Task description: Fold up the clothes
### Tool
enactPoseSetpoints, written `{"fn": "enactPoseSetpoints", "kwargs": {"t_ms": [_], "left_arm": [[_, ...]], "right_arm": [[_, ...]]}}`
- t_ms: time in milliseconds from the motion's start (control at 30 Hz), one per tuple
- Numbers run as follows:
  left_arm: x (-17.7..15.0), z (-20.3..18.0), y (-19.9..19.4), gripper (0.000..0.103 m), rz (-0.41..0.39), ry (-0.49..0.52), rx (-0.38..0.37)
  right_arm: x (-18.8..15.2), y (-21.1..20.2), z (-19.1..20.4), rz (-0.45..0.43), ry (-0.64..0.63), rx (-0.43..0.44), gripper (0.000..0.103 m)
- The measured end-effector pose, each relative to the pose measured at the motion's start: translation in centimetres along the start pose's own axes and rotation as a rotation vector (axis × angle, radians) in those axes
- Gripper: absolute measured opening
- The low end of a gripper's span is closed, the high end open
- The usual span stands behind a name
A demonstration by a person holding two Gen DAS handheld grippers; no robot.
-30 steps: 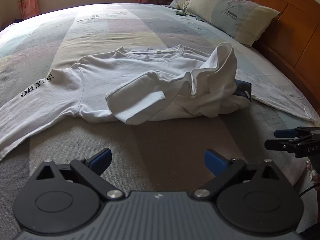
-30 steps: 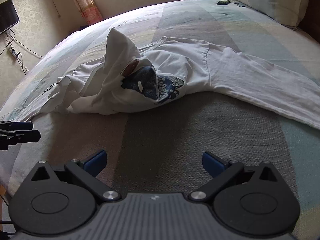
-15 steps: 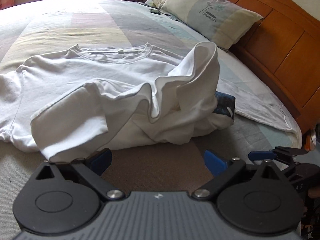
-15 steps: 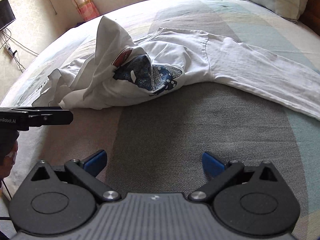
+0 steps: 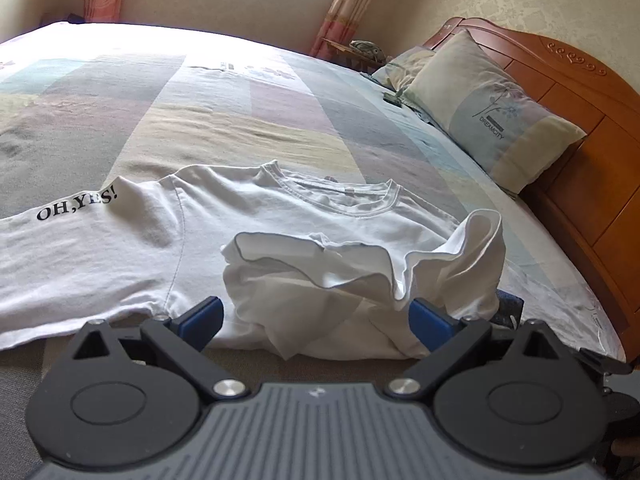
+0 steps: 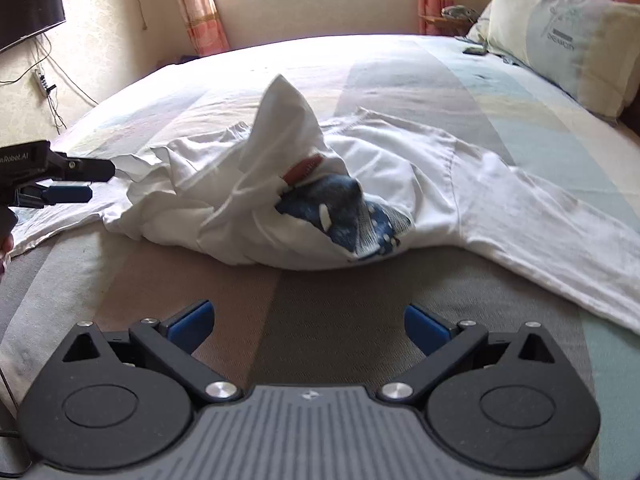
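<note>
A white long-sleeved shirt (image 5: 248, 220) lies on the bed, its lower half bunched up in a crumpled heap (image 5: 360, 280). One sleeve reads "OH,YES!" (image 5: 78, 206). In the right wrist view the shirt (image 6: 400, 168) shows a dark blue print (image 6: 352, 216) and a peak of cloth standing up. My left gripper (image 5: 316, 318) is open, its blue fingertips on either side of the heap's near edge. My right gripper (image 6: 306, 322) is open and empty over bare bedspread, short of the heap. The left gripper also shows at the left of the right wrist view (image 6: 76, 182).
The bed has a patchwork bedspread (image 5: 240, 112). A pillow (image 5: 492, 112) leans on the wooden headboard (image 5: 592, 120) at the right. A small dark object (image 6: 474, 51) lies near the pillow. A window with curtains (image 6: 200, 4) and a wall screen (image 6: 28, 8) are beyond the bed.
My left gripper has moved in to the bunched hem, which now sits between its open fingers. My right gripper has come a little closer to the heap. The shirt has not moved.
</note>
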State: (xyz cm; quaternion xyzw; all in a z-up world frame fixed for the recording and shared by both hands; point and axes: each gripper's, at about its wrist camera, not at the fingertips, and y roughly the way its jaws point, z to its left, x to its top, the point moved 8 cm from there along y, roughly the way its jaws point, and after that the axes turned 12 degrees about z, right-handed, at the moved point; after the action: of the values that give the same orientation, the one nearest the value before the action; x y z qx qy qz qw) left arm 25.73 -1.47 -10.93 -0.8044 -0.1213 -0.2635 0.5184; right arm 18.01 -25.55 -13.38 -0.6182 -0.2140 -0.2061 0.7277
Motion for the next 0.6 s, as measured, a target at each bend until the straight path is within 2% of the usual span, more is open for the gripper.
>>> {"fn": "enactPoseSetpoints", "kwargs": {"t_ms": [133,200,267,367,500,600], "left_arm": [[-2.1,0.5,-0.6,0.098,0.012,-0.01,0.015],[-2.8,1.0,-0.7,0.098,0.021,-0.032,0.001],[-3.4,1.6,-0.8,0.098,0.028,-0.063,-0.02],[-3.5,2.6,-1.1,0.098,0.022,-0.094,-0.014],[-3.5,3.4,-1.7,0.098,0.006,-0.119,-0.012],[-3.6,3.5,-1.8,0.098,0.005,-0.122,-0.01]], "right_arm": [[2.6,-1.0,4.2,-0.122,-0.148,0.019,0.103],[3.3,-0.1,6.0,-0.138,-0.256,-0.056,0.103],[3.6,1.9,6.8,-0.121,-0.352,-0.181,0.103],[3.7,4.6,7.3,-0.085,-0.457,-0.266,0.103],[4.0,6.1,6.9,-0.095,-0.515,-0.395,0.103],[4.2,5.0,5.1,-0.117,-0.459,-0.458,0.103]]}}
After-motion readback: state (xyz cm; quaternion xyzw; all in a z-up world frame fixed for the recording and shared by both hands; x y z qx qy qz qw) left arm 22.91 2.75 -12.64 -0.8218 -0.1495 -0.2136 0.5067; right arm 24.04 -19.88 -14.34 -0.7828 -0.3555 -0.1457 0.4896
